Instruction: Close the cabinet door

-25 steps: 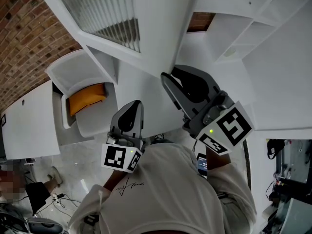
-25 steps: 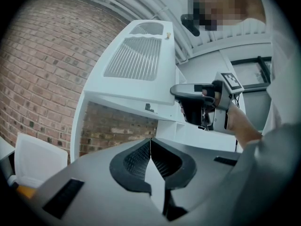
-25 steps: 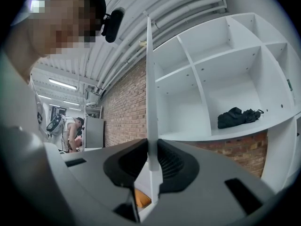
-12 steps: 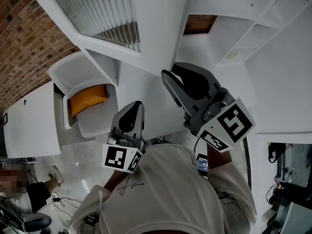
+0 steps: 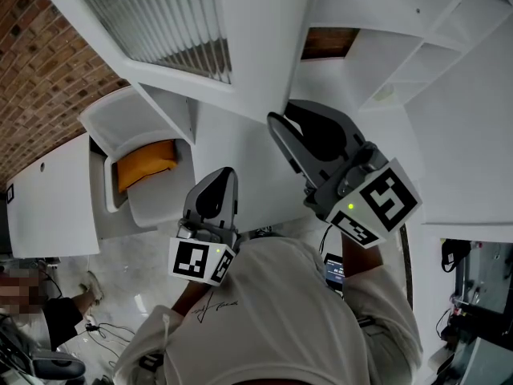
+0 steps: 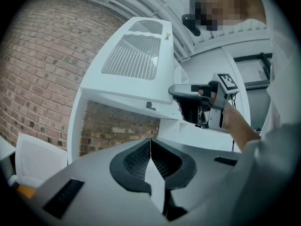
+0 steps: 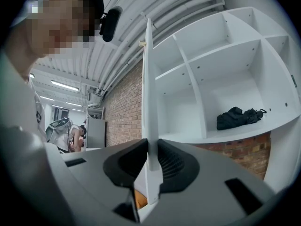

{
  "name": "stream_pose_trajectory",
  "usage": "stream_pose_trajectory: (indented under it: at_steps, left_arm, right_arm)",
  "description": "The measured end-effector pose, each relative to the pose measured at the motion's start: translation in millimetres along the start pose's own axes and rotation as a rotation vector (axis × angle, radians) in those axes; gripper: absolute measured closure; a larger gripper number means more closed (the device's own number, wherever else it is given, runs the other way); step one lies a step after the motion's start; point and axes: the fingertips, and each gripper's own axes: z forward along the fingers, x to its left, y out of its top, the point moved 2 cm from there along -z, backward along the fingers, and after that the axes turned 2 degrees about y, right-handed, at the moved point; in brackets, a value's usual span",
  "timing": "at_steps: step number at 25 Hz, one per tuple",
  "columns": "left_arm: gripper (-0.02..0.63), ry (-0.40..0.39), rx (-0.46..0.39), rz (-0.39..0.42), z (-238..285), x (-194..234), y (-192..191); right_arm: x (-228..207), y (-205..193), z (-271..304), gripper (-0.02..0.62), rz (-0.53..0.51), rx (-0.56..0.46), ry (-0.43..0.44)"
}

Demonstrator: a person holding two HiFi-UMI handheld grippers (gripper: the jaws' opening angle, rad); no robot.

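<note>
The right gripper (image 7: 150,161) pinches the thin edge of the white cabinet door (image 7: 148,79) between its 2 jaws; the left gripper (image 6: 151,155) is pressed together, holding nothing.

From the head view I only see part of the cabinet door (image 5: 256,46), because the top edge cuts it off. In the right gripper view its low end drops behind the right hand-held gripper (image 7: 149,166), so I lose it there. A dark bundle (image 7: 237,117) lies on a shelf (image 7: 207,136), too small for me to tell what it is. A white rim (image 5: 107,184) hides part of an orange thing (image 5: 146,163).
</note>
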Motion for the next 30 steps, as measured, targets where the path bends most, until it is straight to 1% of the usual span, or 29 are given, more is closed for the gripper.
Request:
stream_pose_trajectory:
  at_steps: [30]
  left_arm:
    - [0.589, 0.017, 0.010, 0.008, 17.9, 4.3, 0.9]
  right_arm:
    - [-31.2, -0.8, 10.2, 0.517, 0.018, -0.013, -0.003]
